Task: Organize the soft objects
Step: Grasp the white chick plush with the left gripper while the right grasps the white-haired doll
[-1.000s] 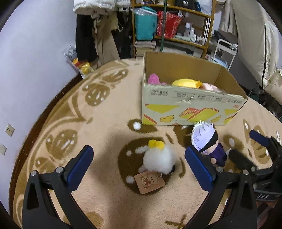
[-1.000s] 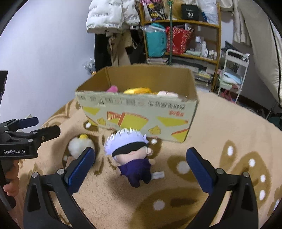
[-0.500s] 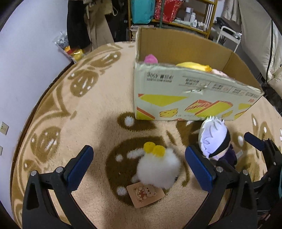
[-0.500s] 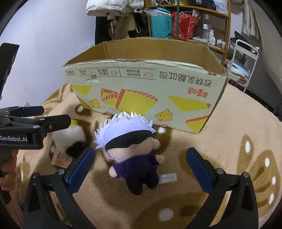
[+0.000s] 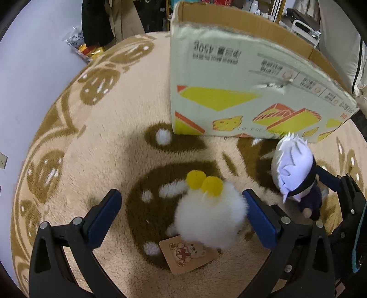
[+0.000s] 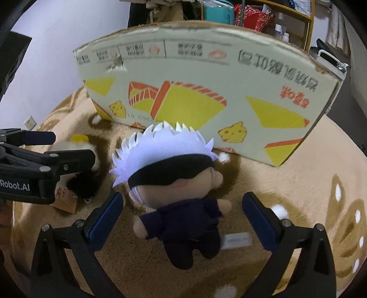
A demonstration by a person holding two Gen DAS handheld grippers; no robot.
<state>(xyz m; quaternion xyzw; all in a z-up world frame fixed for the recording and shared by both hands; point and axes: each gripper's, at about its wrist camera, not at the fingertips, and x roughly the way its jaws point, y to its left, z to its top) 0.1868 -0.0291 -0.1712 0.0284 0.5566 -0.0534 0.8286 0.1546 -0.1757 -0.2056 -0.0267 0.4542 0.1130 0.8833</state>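
Note:
A fluffy white plush [image 5: 209,216] with yellow feet and a cardboard tag lies on the rug. My left gripper [image 5: 182,215] is open around it, the plush close to the right finger. A white-haired doll [image 6: 174,183] in dark clothes with a black blindfold lies on the rug before the cardboard box [image 6: 206,91]. My right gripper [image 6: 182,217] is open with the doll's body between its fingers. The doll also shows in the left wrist view [image 5: 294,176], the white plush in the right wrist view [image 6: 75,158]. The box's inside is hidden.
The box [image 5: 247,91] stands just beyond both toys on a beige and brown rug [image 5: 91,137]. My left gripper [image 6: 48,165] shows at the left of the right wrist view. Shelves [image 6: 263,16] and a white wall stand behind.
Both grippers have moved down and forward toward the rug. The white plush now sits between the left fingers and the doll between the right fingers. The box's contents have dropped out of sight.

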